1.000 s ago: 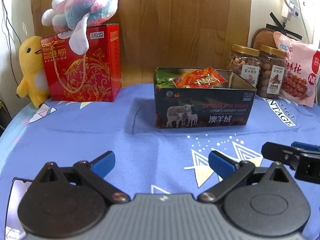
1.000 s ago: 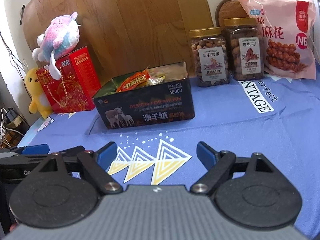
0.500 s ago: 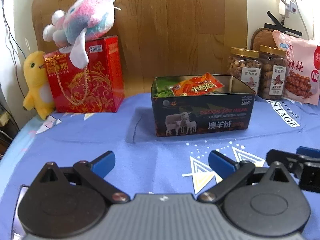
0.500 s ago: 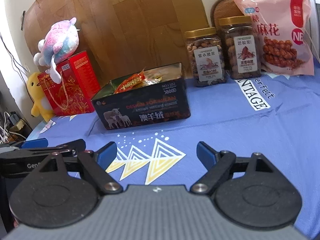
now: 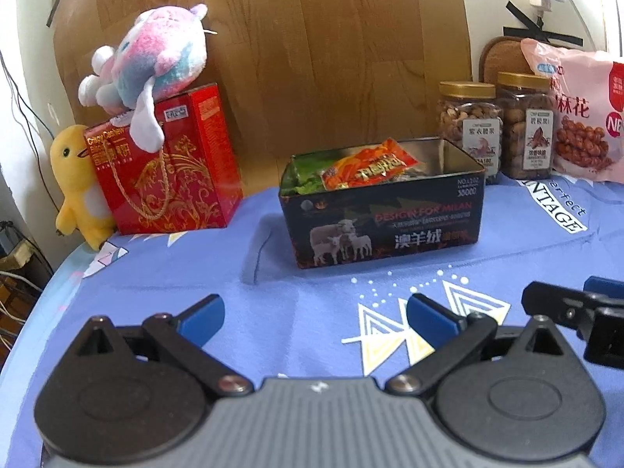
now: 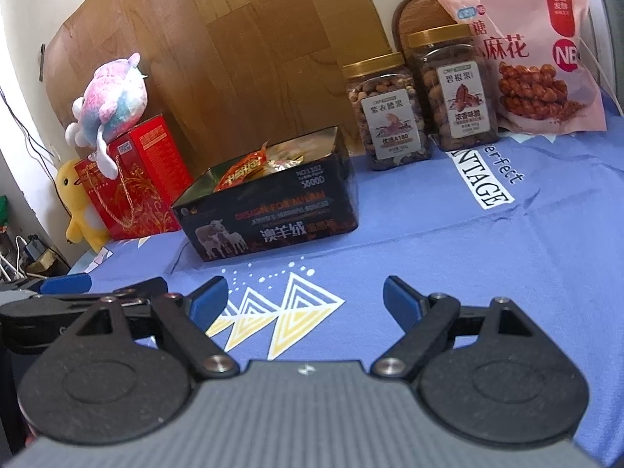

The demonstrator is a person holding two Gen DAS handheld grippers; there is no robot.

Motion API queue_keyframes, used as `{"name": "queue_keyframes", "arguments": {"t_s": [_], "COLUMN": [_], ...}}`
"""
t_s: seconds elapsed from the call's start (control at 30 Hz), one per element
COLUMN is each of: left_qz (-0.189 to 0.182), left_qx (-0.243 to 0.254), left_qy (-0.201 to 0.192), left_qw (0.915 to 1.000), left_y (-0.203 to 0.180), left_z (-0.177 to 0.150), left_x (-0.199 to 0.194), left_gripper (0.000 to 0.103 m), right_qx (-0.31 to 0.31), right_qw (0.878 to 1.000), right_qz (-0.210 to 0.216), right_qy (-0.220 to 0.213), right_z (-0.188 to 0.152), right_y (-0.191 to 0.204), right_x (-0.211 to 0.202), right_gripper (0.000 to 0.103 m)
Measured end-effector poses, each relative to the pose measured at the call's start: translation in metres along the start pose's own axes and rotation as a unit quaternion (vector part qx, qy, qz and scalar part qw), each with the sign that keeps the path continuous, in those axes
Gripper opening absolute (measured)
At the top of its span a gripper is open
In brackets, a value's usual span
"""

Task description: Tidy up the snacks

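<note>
Here the left tongs (image 5: 314, 318) hang low over the blue printed cloth on the bench (image 5: 163, 273), blue-tipped fingers spread wide and pinching nothing. The right tongs (image 6: 306, 298) are likewise spread and empty, just beside the left ones. Straight ahead of both, well apart from the fingertips, stands the open black rectangular tin with sheep pictures (image 5: 384, 230), holding an orange-red snack packet (image 5: 368, 167) on top and a green packet (image 5: 304, 173) at its left end. Behind the tin's right side stand two clear gold-lidded nut jars (image 6: 386, 117), touching each other, with a pink bag of twisted dough snacks (image 6: 522, 58) leaning behind them. A red gift box (image 5: 167, 167) topped by a pink-blue plush toy (image 5: 152, 66) stands left.
</note>
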State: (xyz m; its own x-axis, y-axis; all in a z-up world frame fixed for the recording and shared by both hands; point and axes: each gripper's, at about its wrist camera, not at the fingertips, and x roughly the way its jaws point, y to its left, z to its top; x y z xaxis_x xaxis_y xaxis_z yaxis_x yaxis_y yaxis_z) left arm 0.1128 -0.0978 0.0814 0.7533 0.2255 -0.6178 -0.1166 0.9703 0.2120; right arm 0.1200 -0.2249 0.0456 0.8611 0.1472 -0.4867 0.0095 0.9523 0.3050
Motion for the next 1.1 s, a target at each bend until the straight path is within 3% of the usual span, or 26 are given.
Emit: {"name": "queue_keyframes", "arguments": {"t_s": [0.6,0.8,1.1], "left_qz": [-0.02,-0.027,-0.004], "left_qx": [-0.013,-0.026,-0.034], "left_qy": [0.028,0.015,-0.001], "left_qw": [0.9993,0.9992,0.9994], "left_y": [-0.008,-0.001,0.015], "left_z": [0.0,-0.001,-0.005], "left_x": [0.011,0.006,0.003], "left_gripper": [0.103,0.103,0.103], "right_qx": [0.003,-0.001,-0.024], "right_qw": [1.0,1.0,1.0], "right_qz": [-0.002,-0.009,-0.009], "right_qy": [-0.001,-0.003,0.003], "right_z": [-0.001,0.001,0.0], "right_y": [-0.012,-0.01,0.008], "right_x": [0.001,0.002,0.006], "right_gripper": [0.089,0.089,0.089]}}
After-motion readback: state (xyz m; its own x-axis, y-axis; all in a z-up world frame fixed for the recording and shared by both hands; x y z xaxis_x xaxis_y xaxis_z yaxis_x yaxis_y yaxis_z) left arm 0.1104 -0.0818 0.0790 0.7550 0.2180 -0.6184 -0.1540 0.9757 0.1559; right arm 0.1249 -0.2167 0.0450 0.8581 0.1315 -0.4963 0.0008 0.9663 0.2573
